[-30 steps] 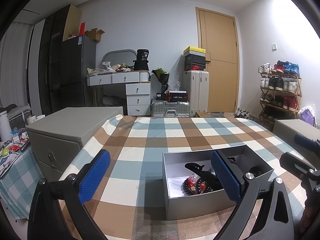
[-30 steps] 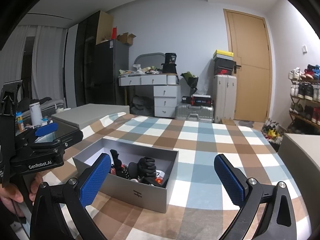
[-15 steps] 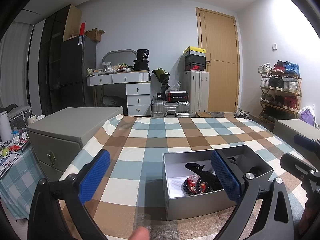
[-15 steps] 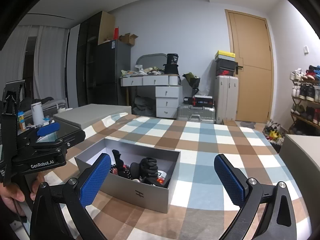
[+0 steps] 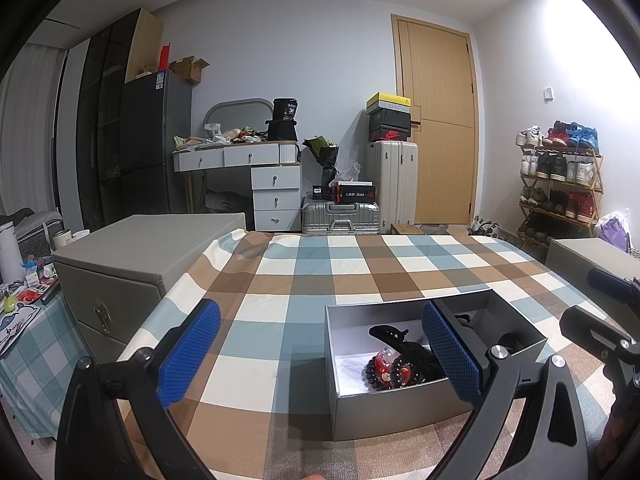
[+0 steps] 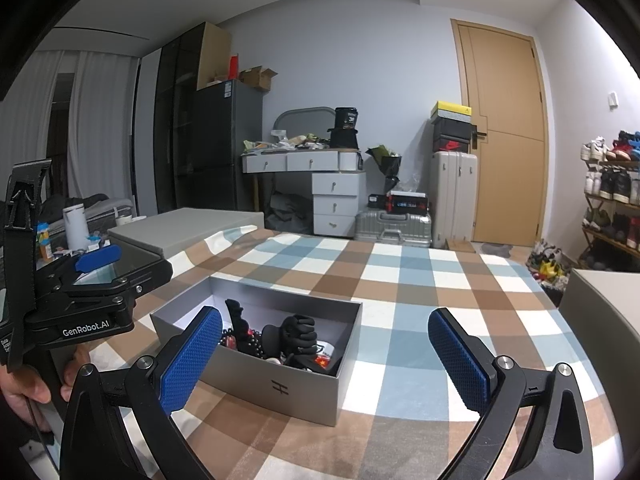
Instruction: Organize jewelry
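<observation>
One open-topped grey cardboard box [image 6: 280, 384] sat on your checked-cloth desk [image 6: 400, 280], black hair claws [image 6: 298, 330] and red-and-black beads [image 5: 386, 370] jumbled inside. Your left gripper [image 5: 320, 356] and right gripper [image 6: 324, 358] hovered, jaws spread wide, empty. Sorting looked unstarted.

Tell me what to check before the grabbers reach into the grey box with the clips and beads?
1. Left gripper jaws wide apart, nothing between them: ok.
2. Right gripper jaws wide apart and empty: ok.
3. Grey box has no lid on and sits flat on the checked cloth: ok.
4. Black hair clip and red-and-black bead bracelet can be seen inside: ok.
5. Pieces lie apart, easy to lift one at a time: not ok, they are heaped together.
6. Where sorted pieces should go: cannot tell; the larger grey case on the left is closed.
</observation>
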The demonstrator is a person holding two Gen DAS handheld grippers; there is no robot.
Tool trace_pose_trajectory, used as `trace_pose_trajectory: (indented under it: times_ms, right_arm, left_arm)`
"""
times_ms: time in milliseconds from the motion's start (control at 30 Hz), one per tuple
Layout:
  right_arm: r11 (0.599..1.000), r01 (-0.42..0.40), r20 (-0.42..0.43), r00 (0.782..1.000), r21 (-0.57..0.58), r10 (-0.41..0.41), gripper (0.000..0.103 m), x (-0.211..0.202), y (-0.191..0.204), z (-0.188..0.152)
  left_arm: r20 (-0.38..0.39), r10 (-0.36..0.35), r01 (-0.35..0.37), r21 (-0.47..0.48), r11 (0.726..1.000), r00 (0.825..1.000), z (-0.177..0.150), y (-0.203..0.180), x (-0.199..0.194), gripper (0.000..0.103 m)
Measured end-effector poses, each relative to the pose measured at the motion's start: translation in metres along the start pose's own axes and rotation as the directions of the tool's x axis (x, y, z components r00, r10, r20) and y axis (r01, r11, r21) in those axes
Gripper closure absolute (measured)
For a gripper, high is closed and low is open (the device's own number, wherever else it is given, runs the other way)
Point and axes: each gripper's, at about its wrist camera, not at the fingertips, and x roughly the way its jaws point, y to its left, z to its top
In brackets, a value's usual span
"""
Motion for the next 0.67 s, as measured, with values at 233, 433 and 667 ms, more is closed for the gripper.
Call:
trace_pose_trajectory:
  times_ms: [233,433,667]
  right_arm:
    - [1.0,0.0,0.0,1.0,0.0,0.0,0.0,0.0001,-0.0001,-0.0003]
    - [1.0,0.0,0.0,1.0,0.0,0.0,0.0,0.0001,-0.0001,-0.0004]
    - [1.0,0.0,0.0,1.0,0.0,0.0,0.0,0.0001,-0.0001,-0.0005]
  left_arm:
    - [-0.001,-0.002,0.002,0.001,1.0,1.0,-0.0005,-0.0003,0.001,0.004]
    - [-0.001,-0.002,0.002,0.001,1.0,1.0,-0.0006,-0.0004,0.0009,0.004]
    - [-0.001,0.0,0.0,0.0,1.0,1.0,-0.0005,-0.0002,0.0007,0.004]
